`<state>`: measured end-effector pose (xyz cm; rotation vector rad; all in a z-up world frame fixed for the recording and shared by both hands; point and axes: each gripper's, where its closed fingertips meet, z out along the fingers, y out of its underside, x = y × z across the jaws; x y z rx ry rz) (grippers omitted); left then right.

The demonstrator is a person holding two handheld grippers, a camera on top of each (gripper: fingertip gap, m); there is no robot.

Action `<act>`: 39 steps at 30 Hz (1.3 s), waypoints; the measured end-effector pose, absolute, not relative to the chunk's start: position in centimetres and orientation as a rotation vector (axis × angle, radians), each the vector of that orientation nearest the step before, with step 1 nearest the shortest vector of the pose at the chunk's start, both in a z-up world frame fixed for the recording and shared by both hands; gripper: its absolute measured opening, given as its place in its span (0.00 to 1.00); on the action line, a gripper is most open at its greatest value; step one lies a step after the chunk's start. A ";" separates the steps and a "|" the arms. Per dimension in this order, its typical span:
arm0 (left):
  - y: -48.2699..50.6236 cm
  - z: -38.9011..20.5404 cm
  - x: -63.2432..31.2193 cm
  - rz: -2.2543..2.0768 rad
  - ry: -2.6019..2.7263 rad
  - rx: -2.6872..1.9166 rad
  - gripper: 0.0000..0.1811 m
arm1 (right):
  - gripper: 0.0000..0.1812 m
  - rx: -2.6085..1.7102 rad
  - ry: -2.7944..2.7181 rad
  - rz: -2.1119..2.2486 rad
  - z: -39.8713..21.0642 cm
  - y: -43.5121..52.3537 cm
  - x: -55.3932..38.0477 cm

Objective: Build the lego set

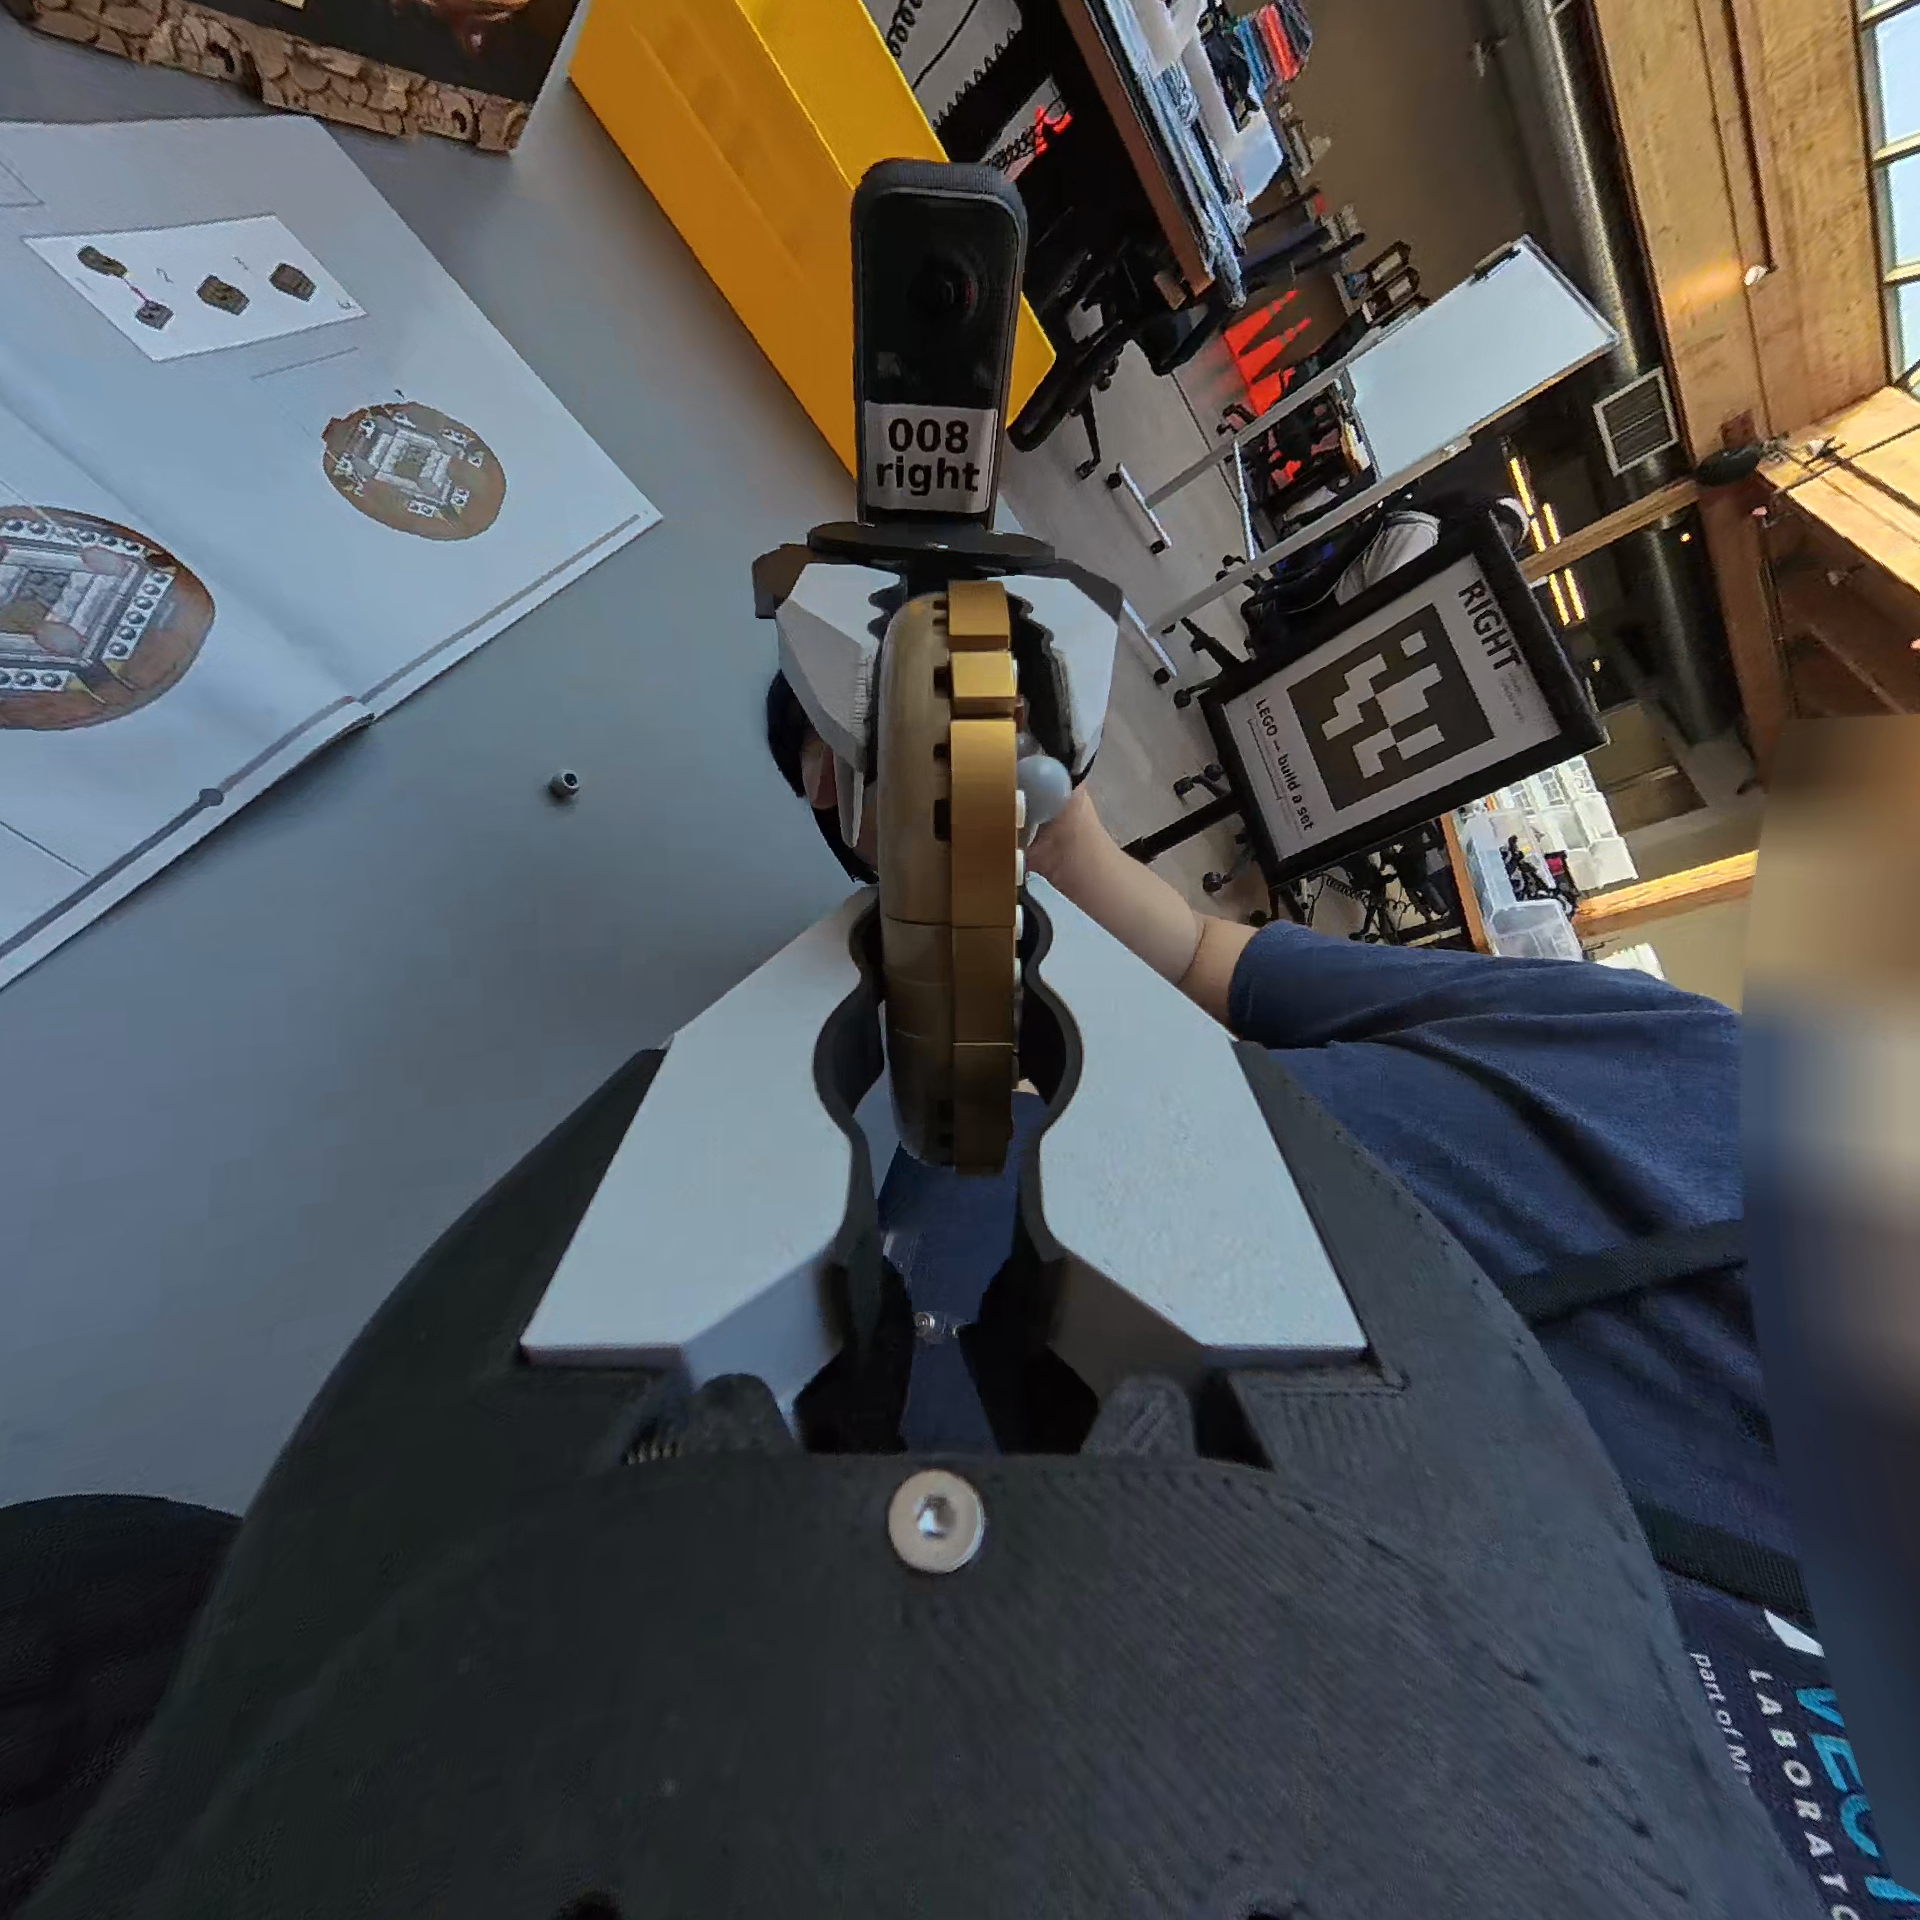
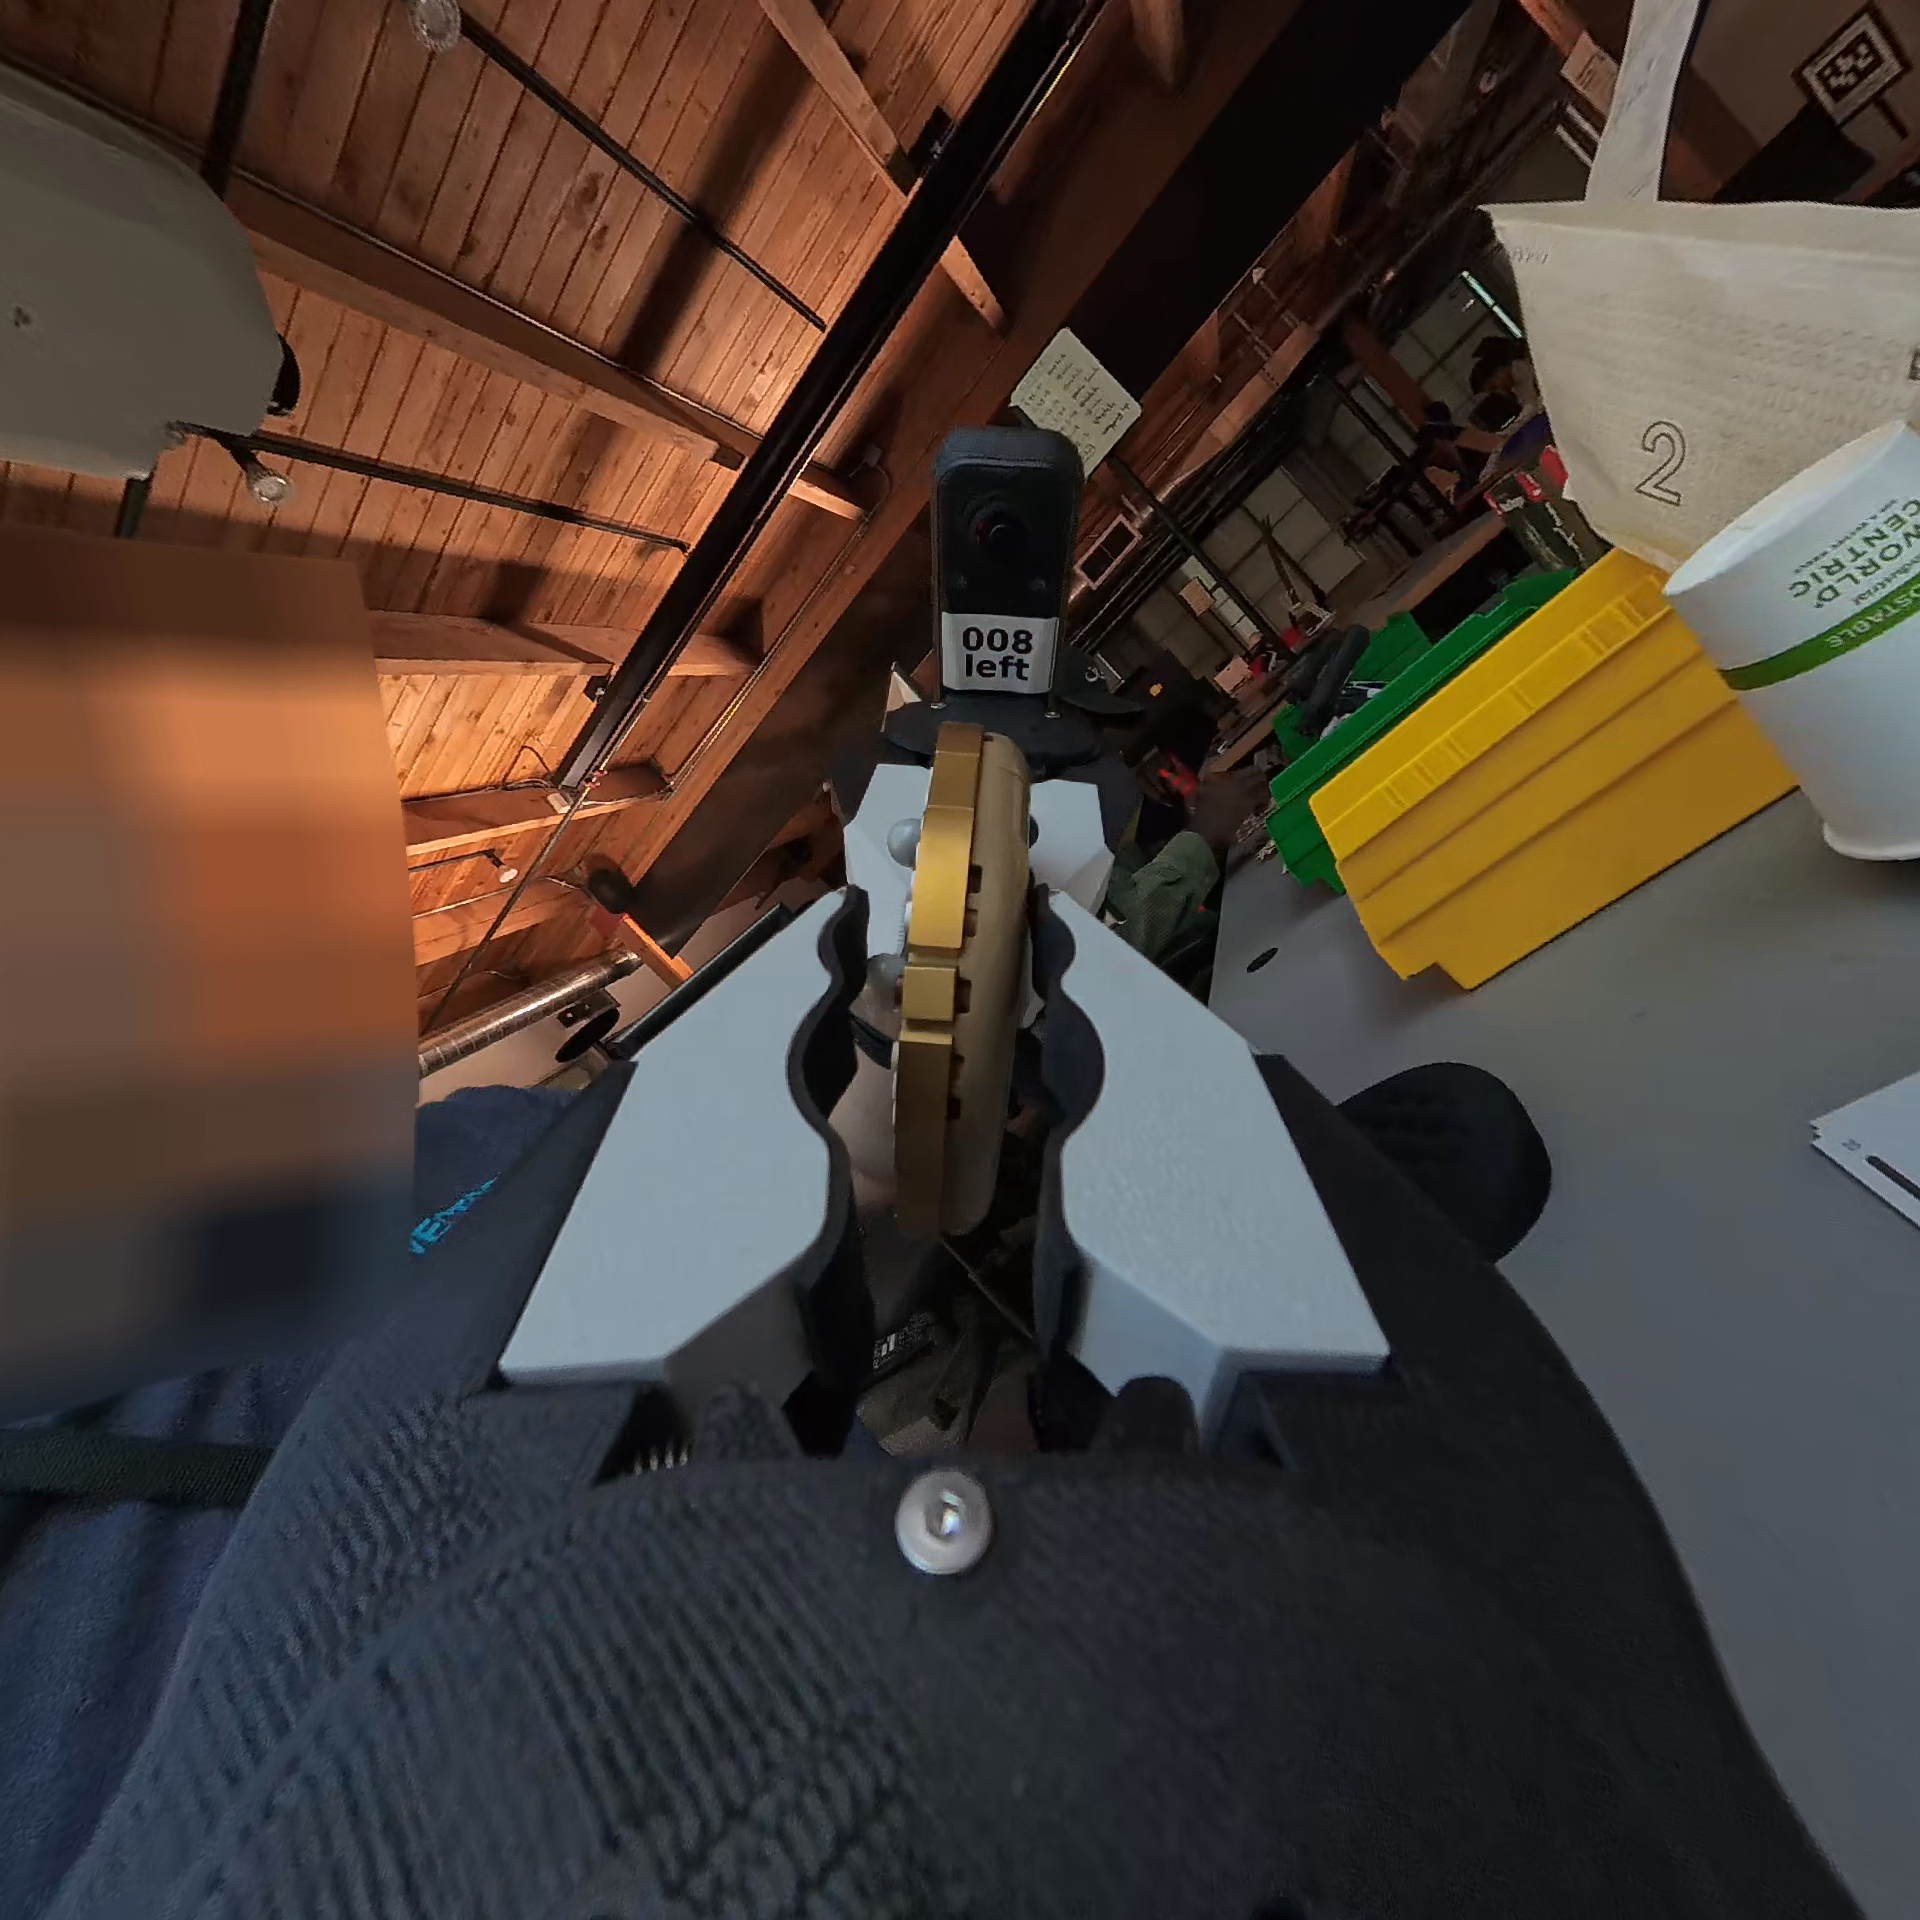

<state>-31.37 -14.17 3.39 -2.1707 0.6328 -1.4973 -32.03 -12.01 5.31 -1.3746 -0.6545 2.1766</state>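
A round gold-brown lego base [image 1: 951, 914] is held edge-on in the air between both grippers. Light grey studs and small parts show on one face. My left gripper [image 1: 951, 940] is shut on its near rim, one grey finger [image 1: 727, 1174] on each side. My right gripper [image 1: 940, 675] faces it and is shut on the far rim. In the right wrist view the same base [image 2: 961, 1029] sits between my right gripper's [image 2: 951, 935] fingers, with the left gripper [image 2: 971, 821] clamped on the opposite edge. Most of the base's faces are hidden.
An open instruction booklet [image 1: 260, 468] lies on the grey table [image 1: 416, 1039], with a small grey piece [image 1: 562, 783] beside it. A yellow bin [image 2: 1538, 810], a green bin [image 2: 1351, 727], a white cup [image 2: 1829, 644] and a tote bag [image 2: 1714, 343] stand at the right. A person's arm [image 1: 1143, 914] is behind the base. The grippers are tip to tip, or close to it. The small grey piece [image 1: 562, 783] is about equally far from each gripper, around 20 cm.
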 end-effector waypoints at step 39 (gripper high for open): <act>-15.0 -1.3 -28.0 -1.703 0.338 -1.891 0.11 | 0.23 -1.774 -0.524 1.867 0.0 -12.2 -28.2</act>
